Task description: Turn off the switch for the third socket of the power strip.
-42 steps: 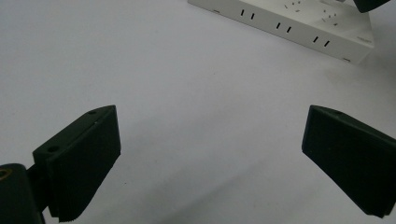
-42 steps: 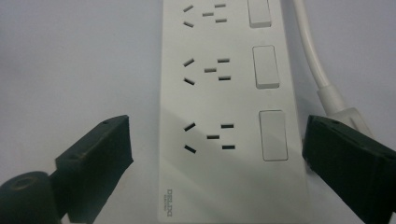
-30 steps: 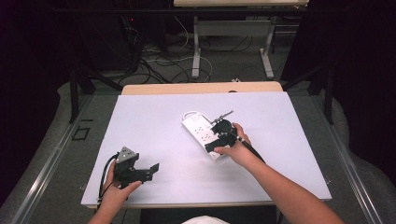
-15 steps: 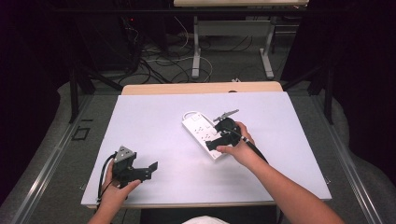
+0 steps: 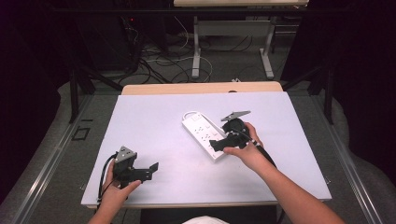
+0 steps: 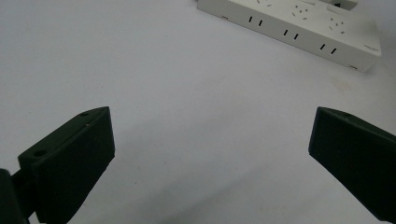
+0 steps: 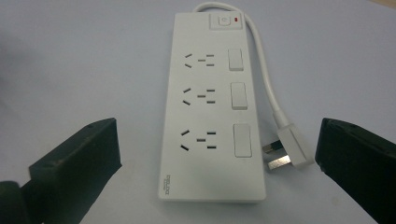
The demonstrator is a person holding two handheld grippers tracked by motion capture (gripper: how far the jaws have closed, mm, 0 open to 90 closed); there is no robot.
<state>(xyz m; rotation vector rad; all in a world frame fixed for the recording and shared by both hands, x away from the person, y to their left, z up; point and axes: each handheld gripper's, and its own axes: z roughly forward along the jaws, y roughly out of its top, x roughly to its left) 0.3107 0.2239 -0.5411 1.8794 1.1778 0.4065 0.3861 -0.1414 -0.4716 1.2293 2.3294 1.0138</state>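
Observation:
A white three-socket power strip [image 5: 201, 133] lies at an angle in the middle of the white table [image 5: 149, 116]. In the right gripper view the power strip [image 7: 210, 107] runs lengthwise, with its cord [image 7: 265, 70] curling back to a plug [image 7: 289, 148] that lies beside its near end. My right gripper [image 5: 218, 143] hovers over that near end, open, its jaws [image 7: 217, 128] spread wider than the strip and the plug. My left gripper [image 5: 150, 170] is open near the table's front left, with nothing between its jaws [image 6: 210, 126]. Farther off in that view lies the power strip [image 6: 299, 28].
A wooden tabletop edge [image 5: 201, 87] shows behind the white surface. Beyond it, cables [image 5: 159, 60] lie on the floor around metal desk legs [image 5: 197, 51]. Bare white surface lies between the two grippers.
The right gripper has drifted slightly to the right over the strip's near end. The left gripper has stayed where it was.

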